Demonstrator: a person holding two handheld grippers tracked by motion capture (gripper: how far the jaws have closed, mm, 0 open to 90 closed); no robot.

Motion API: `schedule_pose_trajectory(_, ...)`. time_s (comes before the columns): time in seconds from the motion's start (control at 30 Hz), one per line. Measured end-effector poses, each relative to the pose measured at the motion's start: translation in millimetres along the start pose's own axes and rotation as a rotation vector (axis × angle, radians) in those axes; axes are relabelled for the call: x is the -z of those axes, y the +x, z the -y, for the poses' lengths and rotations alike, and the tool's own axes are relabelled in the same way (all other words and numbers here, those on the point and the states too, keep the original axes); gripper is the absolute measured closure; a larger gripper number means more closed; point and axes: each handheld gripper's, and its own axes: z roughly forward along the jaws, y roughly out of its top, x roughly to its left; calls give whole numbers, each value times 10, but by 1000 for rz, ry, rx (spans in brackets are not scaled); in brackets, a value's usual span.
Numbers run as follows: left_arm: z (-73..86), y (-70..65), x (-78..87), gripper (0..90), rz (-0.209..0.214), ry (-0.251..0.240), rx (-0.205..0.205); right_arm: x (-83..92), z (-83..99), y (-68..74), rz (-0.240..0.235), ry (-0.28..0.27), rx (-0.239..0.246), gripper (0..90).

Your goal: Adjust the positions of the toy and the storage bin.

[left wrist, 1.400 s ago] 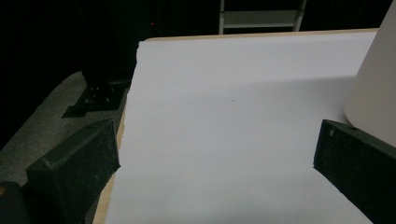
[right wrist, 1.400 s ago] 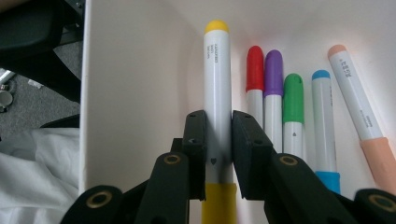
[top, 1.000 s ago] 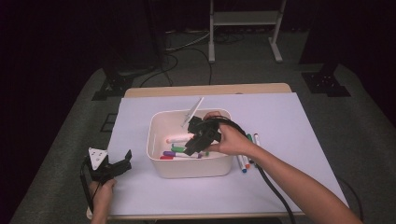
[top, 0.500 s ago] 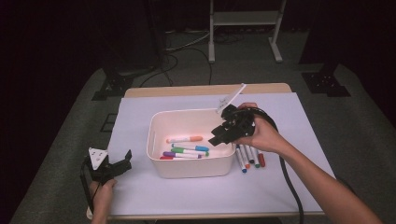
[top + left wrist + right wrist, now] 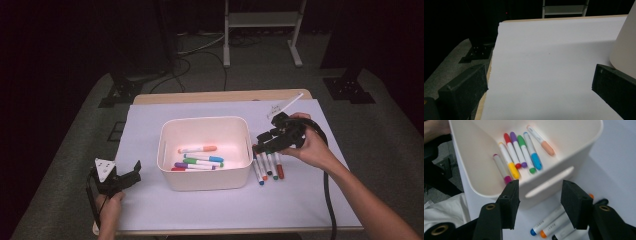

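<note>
The desk (image 5: 300, 200) carries the white bin (image 5: 205, 177) with several markers already lying inside. A row of loose markers (image 5: 267, 167) lies on the desk just beside its right wall, long axes pointing away from me. My right gripper (image 5: 265, 142) hovers directly above them, jaws empty and just opening; the markers sit just below the tips, I think. My left gripper (image 5: 122, 177) rests well apart, jaws wide and empty

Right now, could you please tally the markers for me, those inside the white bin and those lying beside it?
Markers in the white bin: 7
Markers on the paper beside it: 4
Total: 11 markers
</note>
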Motion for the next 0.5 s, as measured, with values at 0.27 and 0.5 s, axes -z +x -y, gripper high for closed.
schedule_pose_trajectory(0.27,0,1,1,0,-3,4,-3,-63,375,-223,31,16,-79,438)
schedule_pose_trajectory(0.5,0,-2,0,0,-2,3,-7,-156,625,-391,78,30,-140,431)
